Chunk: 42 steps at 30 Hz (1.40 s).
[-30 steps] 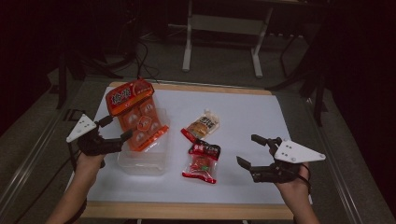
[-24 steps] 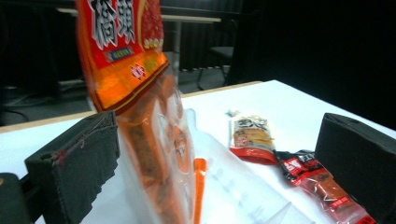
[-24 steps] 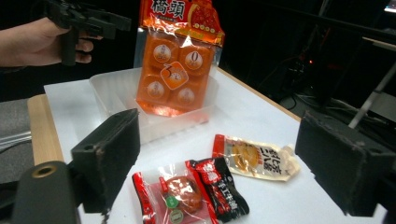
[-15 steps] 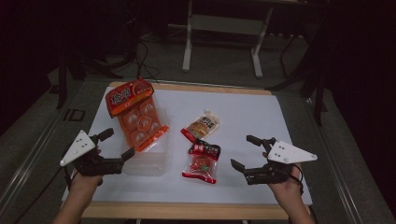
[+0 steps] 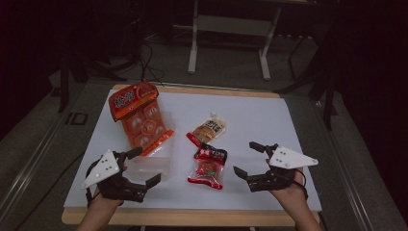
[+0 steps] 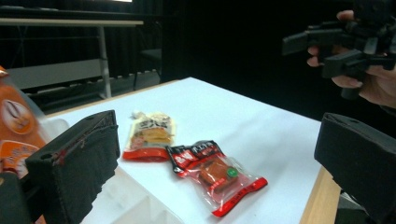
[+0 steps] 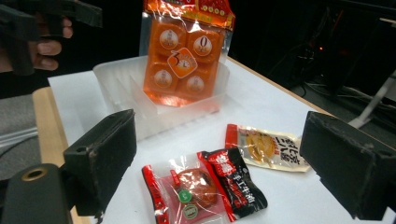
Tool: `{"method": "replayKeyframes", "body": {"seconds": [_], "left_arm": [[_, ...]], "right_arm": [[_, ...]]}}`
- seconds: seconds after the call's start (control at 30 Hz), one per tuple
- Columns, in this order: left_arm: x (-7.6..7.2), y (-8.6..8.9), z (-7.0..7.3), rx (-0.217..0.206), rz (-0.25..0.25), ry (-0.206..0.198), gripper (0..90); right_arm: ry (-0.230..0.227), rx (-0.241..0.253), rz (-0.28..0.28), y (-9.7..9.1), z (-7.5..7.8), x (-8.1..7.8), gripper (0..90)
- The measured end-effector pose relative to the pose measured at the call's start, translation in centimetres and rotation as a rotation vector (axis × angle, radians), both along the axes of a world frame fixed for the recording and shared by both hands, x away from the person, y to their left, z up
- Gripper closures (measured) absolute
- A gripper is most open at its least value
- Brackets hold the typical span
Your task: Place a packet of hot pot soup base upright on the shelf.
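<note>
Currently both tongs, left (image 5: 139,168) and right (image 5: 250,159), gape wide and empty, flanking the red snack packet (image 5: 208,166) on the table (image 5: 260,115).

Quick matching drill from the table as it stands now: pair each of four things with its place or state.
Things:
1. large orange snack bag
2. red-and-black clear packet
3. small yellow sauce pouch
4. right hand-held gripper

Places or states:
A. lying flat just in front of the yellow pouch
B. jaws open, holding nothing
C. leaning in the clear plastic tray
D. flat at the middle of the white sheet

Pairs: 1-C, 2-A, 3-D, 4-B
</note>
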<state>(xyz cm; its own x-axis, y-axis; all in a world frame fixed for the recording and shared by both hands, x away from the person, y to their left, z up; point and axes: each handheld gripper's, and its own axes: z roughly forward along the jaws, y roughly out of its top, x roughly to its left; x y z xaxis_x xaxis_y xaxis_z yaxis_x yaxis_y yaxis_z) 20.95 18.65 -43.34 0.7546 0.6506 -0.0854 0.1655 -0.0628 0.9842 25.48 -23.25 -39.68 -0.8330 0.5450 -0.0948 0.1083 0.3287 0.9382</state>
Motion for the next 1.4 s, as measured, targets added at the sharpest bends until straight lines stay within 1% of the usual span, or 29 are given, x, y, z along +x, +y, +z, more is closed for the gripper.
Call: {"method": "replayKeyframes", "body": {"seconds": [0.07, 0.1, 0.13, 0.17, 0.2, 0.3, 0.33, 0.37, 0.4, 0.43, 0.47, 0.5, 0.6, 0.63, 0.67, 0.7, 0.73, 0.83, 0.87, 0.93, 0.97, 1.0, 1.03, 1.13, 1.17, 1.2, 1.27, 1.33, 1.4], "left_arm": [[-0.1, -0.5, -0.4, 0.003, -0.022, 0.008, 0.6], [-0.1, -0.7, -0.6, 0.013, -0.029, 0.012, 0.6], [-0.4, -1.3, -1.1, 0.028, -0.04, -0.007, 0.6], [-0.4, -1.3, -1.1, 0.028, -0.04, -0.007, 0.6], [-0.4, -1.7, -1.3, 0.038, -0.048, -0.008, 0.6], [-0.4, -2.5, -2.2, 0.034, -0.068, -0.006, 0.6], [-0.4, -2.8, -2.6, 0.036, -0.075, -0.011, 0.6], [-0.4, -3.3, -3.2, 0.024, -0.097, -0.036, 0.6], [-0.4, -3.3, -3.2, 0.024, -0.097, -0.036, 0.6], [-0.5, -3.6, -3.5, 0.02, -0.104, -0.052, 0.6], [-0.5, -3.8, -3.8, 0.031, -0.113, -0.063, 0.6], [-0.5, -4.1, -4.0, 0.049, -0.113, -0.059, 0.7], [-0.4, -4.5, -4.6, 0.074, -0.127, -0.046, 0.7], [-0.4, -4.6, -4.8, 0.079, -0.128, -0.041, 0.7], [-0.4, -4.5, -4.9, 0.06, -0.135, -0.027, 0.7], [-0.4, -4.5, -4.9, 0.06, -0.135, -0.027, 0.7], [-0.3, -4.4, -4.9, 0.053, -0.133, -0.018, 0.7], [-0.3, -4.2, -5.0, 0.047, -0.123, -0.015, 0.7], [-0.3, -4.2, -5.0, 0.051, -0.122, -0.011, 0.7], [-0.2, -4.1, -5.2, 0.047, -0.121, 0.001, 0.7], [-0.2, -4.1, -5.2, 0.047, -0.121, 0.001, 0.7], [-0.2, -4.1, -5.3, 0.052, -0.118, 0.004, 0.7], [-0.2, -4.2, -5.3, 0.053, -0.114, 0.004, 0.7], [-0.2, -4.2, -5.3, 0.057, -0.112, 0.002, 0.7], [-0.2, -4.1, -5.3, 0.056, -0.111, -0.002, 0.7], [-0.2, -4.1, -5.3, 0.055, -0.11, -0.004, 0.7], [-0.1, -4.1, -5.4, 0.058, -0.109, -0.001, 0.7], [-0.1, -4.1, -5.5, 0.059, -0.107, 0.003, 0.7], [-0.1, -4.0, -5.6, 0.063, -0.105, 0.011, 0.7]], "right_arm": [[0.001, -0.003, 0.01, 0.2, -0.1, 0.1, 10.8], [0.001, -0.011, 0.013, 0.3, -0.2, 0.1, 10.9], [0.002, -0.014, 0.014, 0.4, -0.3, 0.2, 10.8], [0.002, -0.014, 0.014, 0.4, -0.3, 0.2, 10.8], [0.015, -0.01, 0.03, 0.6, -0.5, 0.4, 10.9], [0.02, -0.019, 0.029, 0.8, -0.8, 0.6, 12.1], [0.027, -0.02, 0.026, 1.0, -1.0, 0.9, 13.0], [0.03, -0.022, 0.03, 1.1, -1.1, 1.0, 13.0], [0.036, -0.024, 0.031, 1.1, -1.3, 1.1, 13.0], [0.04, -0.026, 0.029, 1.2, -1.4, 1.3, 13.0], [0.04, -0.026, 0.029, 1.2, -1.4, 1.3, 13.0], [0.055, -0.029, 0.037, 1.4, -1.7, 1.6, 13.1], [0.059, -0.035, 0.041, 1.6, -2.0, 1.8, 13.1], [0.066, -0.036, 0.047, 1.7, -2.2, 2.0, 13.1], [0.072, -0.041, 0.044, 1.9, -2.4, 2.3, 13.4], [0.072, -0.041, 0.044, 1.9, -2.4, 2.3, 13.4], [0.084, -0.033, 0.047, 2.1, -2.7, 2.8, 13.7], [0.092, -0.037, 0.05, 2.4, -3.1, 3.3, 14.0], [0.095, -0.043, 0.05, 2.6, -3.4, 3.5, 14.1], [0.112, -0.066, 0.049, 3.1, -4.5, 4.4, 14.4], [0.112, -0.066, 0.049, 3.1, -4.5, 4.4, 14.4], [0.123, -0.072, 0.049, 3.3, -4.9, 4.8, 14.5], [0.141, -0.087, 0.048, 3.6, -5.7, 5.4, 14.9], [0.155, -0.102, 0.043, 3.8, -6.5, 6.0, 15.0], [0.162, -0.122, 0.03, 3.9, -7.1, 6.8, 17.4], [0.162, -0.122, 0.03, 3.9, -7.1, 6.8, 17.4], [0.178, -0.121, 0.02, 3.8, -7.8, 7.7, 17.6], [0.181, -0.126, 0.019, 3.8, -8.0, 8.0, 18.6], [0.19, -0.148, 0.023, 3.9, -8.7, 8.8, 20.1]]}}
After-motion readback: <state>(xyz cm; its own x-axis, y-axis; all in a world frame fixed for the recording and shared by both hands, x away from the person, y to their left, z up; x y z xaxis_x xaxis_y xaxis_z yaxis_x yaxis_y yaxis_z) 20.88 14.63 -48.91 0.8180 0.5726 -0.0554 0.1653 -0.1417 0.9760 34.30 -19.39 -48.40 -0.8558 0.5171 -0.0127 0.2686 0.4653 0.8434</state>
